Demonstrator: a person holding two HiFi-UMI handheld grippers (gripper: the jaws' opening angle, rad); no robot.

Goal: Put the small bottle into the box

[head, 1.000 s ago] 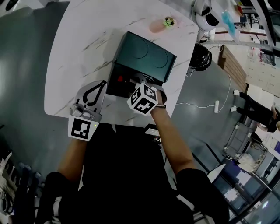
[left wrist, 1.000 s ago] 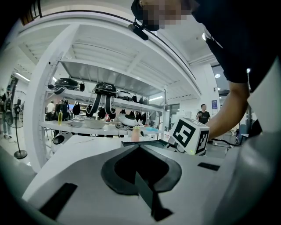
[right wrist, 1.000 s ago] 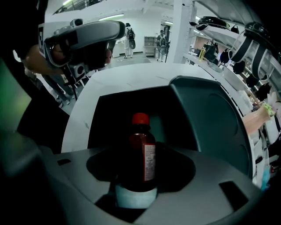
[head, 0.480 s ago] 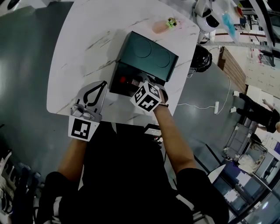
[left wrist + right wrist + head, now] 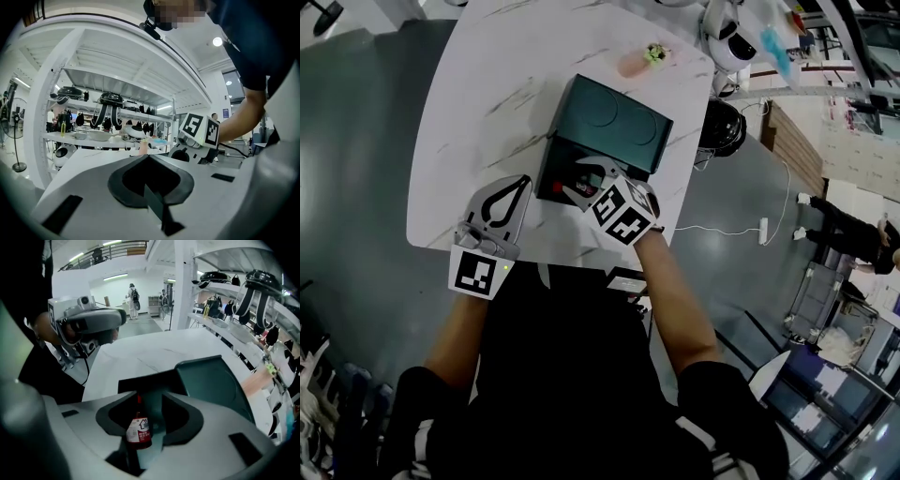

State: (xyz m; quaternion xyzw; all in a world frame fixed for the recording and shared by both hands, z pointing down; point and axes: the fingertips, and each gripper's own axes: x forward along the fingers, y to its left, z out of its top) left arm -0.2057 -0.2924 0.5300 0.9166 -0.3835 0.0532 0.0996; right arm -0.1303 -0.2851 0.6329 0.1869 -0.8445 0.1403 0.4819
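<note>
1. One white marble table (image 5: 487, 94) carries one dark green box (image 5: 547, 169), its lid (image 5: 614, 120) thrown open toward 1 o'clock.
2. There are two grippers. The left gripper (image 5: 521, 184), at the box's 8 o'clock, is pinched together on nothing. The right gripper (image 5: 147, 397) reaches into the box from 5 o'clock.
3. One small bottle (image 5: 139, 430) stands in the box between the right gripper's closing jaws, and a gap still shows beside it.

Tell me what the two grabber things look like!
The left gripper and right gripper are light grey, with black lining inside curved jaws. Each carries a cube with black-and-white square markers. The person wears a dark short-sleeved top. The right gripper's jaws are closing, the small bottle between them.
</note>
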